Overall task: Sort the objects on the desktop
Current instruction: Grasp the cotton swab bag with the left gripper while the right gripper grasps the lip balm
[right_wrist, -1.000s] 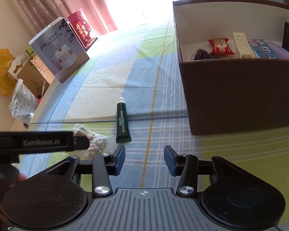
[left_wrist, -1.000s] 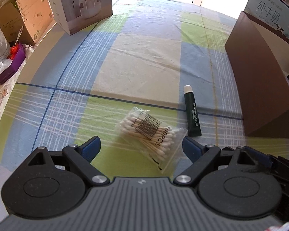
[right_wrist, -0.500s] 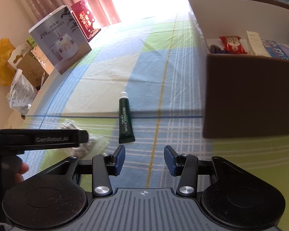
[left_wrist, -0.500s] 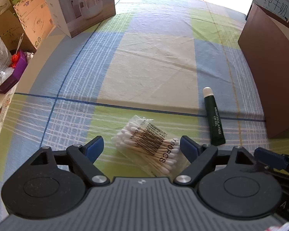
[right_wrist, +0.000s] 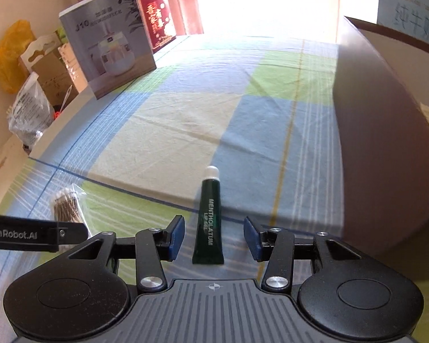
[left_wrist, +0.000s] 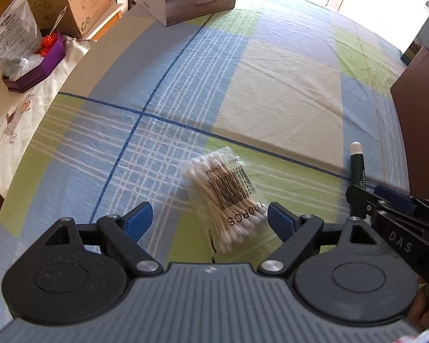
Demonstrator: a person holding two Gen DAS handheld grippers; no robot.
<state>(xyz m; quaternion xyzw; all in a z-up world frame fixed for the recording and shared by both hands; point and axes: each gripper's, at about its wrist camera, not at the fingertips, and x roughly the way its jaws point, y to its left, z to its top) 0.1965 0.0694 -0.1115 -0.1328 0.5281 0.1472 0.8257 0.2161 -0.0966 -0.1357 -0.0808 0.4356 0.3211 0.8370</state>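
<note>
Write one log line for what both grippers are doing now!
left gripper: open, around cotton swab bag | right gripper: open, around green lip gel tube | both items on tablecloth | brown box: right

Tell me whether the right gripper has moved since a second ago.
Yes. The right gripper has advanced along the cloth and to its left: the lip gel tube now lies between its open fingers, and the brown box sits further right.

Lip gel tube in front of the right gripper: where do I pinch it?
Pinch the lip gel tube across its green body, coming down from above its flat crimped end. It lies flat, lengthwise between the open right gripper fingers, white cap pointing away.
</note>
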